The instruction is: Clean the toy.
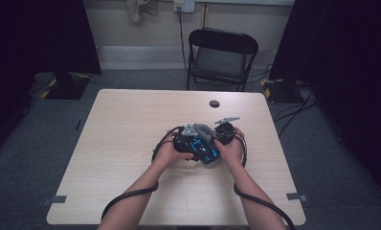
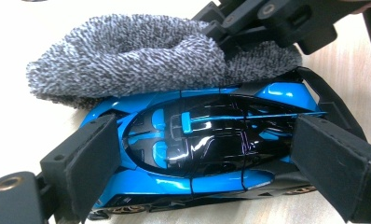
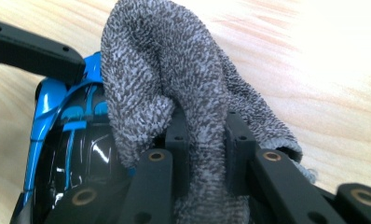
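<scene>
Between left gripper (image 2: 202,163) pads, toy car (image 2: 207,144) roof.

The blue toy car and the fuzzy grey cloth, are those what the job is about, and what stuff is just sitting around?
In the job:
- blue toy car, held by the left gripper
- grey cloth, pinched in the right gripper

Just around:
- black folding chair
- wall socket
- table's cable hole

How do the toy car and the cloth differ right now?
The toy car is hard, glossy, blue and black; the cloth is soft, fuzzy, speckled grey. The car sits lengthwise between the left gripper's wide-set jaws, while the cloth is pinched in the right gripper's nearly closed jaws. The car lies on the table; the cloth is draped against the car's side. Both are held.
</scene>
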### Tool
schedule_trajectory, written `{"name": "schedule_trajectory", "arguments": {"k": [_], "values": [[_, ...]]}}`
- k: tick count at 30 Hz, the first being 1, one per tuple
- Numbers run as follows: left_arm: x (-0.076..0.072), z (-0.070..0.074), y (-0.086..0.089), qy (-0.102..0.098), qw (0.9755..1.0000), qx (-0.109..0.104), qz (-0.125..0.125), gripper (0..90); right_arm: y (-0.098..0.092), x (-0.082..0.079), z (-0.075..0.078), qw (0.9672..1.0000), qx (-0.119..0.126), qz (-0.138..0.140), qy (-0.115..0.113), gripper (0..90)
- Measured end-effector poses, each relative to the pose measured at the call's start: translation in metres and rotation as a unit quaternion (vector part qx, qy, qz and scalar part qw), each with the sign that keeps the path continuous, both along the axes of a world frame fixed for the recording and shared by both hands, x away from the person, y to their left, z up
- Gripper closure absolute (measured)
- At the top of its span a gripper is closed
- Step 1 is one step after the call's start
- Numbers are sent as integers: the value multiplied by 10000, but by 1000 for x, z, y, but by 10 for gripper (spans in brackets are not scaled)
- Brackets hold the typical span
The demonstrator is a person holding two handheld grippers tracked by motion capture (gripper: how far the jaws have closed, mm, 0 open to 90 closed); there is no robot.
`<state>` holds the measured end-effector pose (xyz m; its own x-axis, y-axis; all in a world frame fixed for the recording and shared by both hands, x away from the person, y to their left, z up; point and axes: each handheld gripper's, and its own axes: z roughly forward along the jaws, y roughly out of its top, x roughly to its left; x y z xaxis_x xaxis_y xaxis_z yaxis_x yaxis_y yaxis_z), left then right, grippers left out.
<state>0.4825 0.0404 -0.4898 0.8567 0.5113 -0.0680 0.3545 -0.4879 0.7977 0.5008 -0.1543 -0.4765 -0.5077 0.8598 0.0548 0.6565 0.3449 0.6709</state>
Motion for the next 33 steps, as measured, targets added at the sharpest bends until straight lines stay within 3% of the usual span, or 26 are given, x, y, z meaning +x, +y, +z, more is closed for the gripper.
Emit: {"name": "schedule_trajectory", "arguments": {"k": [9, 19, 27, 33], "values": [[0, 0, 0, 2, 10000, 12, -9, 81, 3, 10, 0, 9997, 233, -109, 0, 755], [2, 1, 0, 31, 10000, 7, -42, 81, -6, 9, 11, 9998, 126, -84, -100, 758], [7, 6, 6, 209, 9997, -43, -79, 161, -21, 1, 19, 9997, 151, -106, -167, 757], [7, 10, 11, 312, 9994, 70, -114, 163, -29, -2, 20, 9997, 131, -161, -137, 758]]}}
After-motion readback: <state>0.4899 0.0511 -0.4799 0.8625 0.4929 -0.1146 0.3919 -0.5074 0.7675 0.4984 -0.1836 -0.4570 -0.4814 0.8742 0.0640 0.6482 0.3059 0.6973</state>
